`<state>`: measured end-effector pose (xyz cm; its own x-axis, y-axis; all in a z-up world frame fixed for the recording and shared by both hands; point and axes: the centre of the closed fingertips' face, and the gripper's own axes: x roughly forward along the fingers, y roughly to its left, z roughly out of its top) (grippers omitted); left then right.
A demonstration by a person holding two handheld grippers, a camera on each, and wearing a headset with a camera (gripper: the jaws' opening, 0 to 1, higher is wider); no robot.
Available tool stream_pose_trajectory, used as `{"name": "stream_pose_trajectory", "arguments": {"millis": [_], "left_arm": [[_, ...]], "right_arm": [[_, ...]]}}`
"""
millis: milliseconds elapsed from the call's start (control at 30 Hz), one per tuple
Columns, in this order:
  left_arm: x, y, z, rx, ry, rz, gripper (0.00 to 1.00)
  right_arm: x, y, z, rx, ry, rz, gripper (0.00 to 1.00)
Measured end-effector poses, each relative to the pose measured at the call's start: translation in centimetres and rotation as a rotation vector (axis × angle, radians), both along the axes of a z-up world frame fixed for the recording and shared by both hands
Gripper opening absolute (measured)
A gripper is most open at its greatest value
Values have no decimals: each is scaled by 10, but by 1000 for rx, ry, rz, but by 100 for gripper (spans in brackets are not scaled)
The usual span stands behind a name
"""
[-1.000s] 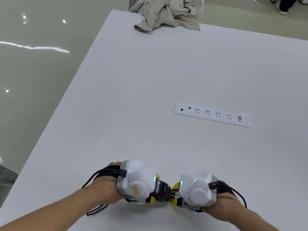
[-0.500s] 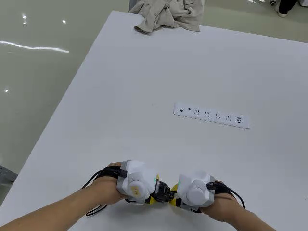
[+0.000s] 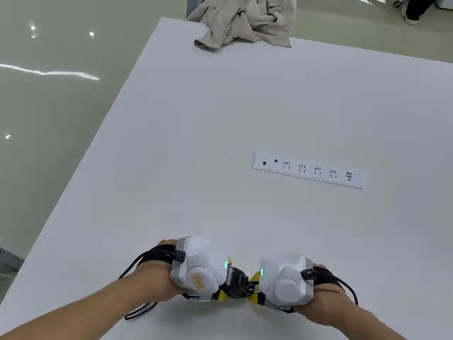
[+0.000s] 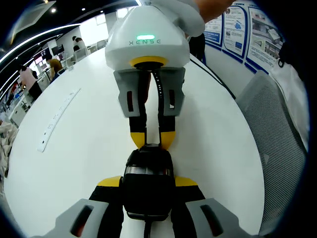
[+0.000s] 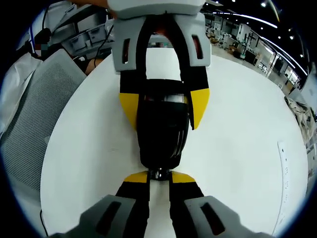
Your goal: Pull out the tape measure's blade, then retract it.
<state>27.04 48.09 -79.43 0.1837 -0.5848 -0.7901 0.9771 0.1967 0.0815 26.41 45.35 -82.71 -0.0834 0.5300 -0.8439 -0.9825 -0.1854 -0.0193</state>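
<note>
The tape measure (image 5: 163,124), a black case, lies at the near edge of the white worktop (image 3: 212,106), held between two grippers that face each other nose to nose.

Left gripper (image 4: 147,182): jaws set to the width of the case and clamped on its two sides; yellow pads touch the case body.

Right gripper (image 5: 159,177): jaws nearly closed, with a narrow gap, pinched on the small metal end tab (image 5: 159,173) at the mouth of the case. The jaw tips sit just beside the case front. Whether any length of blade is exposed between tab and case cannot be determined.

In the head view, the left hand (image 3: 152,273) and the right hand (image 3: 322,301) each grip a white gripper housing, and black cables trail from both.

Other items on the worktop:
- White power strip (image 3: 308,171), near the middle, well apart from the grippers.
- Crumpled grey cloth (image 3: 244,18), at the far edge.

A grey mesh chair back (image 4: 277,129) stands beside the worktop.
</note>
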Motion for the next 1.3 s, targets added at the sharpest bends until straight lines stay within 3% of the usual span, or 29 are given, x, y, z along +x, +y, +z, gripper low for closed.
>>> {"name": "stream_pose_trajectory", "arguments": {"millis": [433,1300], "left_arm": [[1,1,-1,11,11,8,34],[1,0,-2,29,14,13,33]], "right_arm": [[1,-3,0,9,-4,7,14],[6,-36,0,-10,-14,-13,13]]}}
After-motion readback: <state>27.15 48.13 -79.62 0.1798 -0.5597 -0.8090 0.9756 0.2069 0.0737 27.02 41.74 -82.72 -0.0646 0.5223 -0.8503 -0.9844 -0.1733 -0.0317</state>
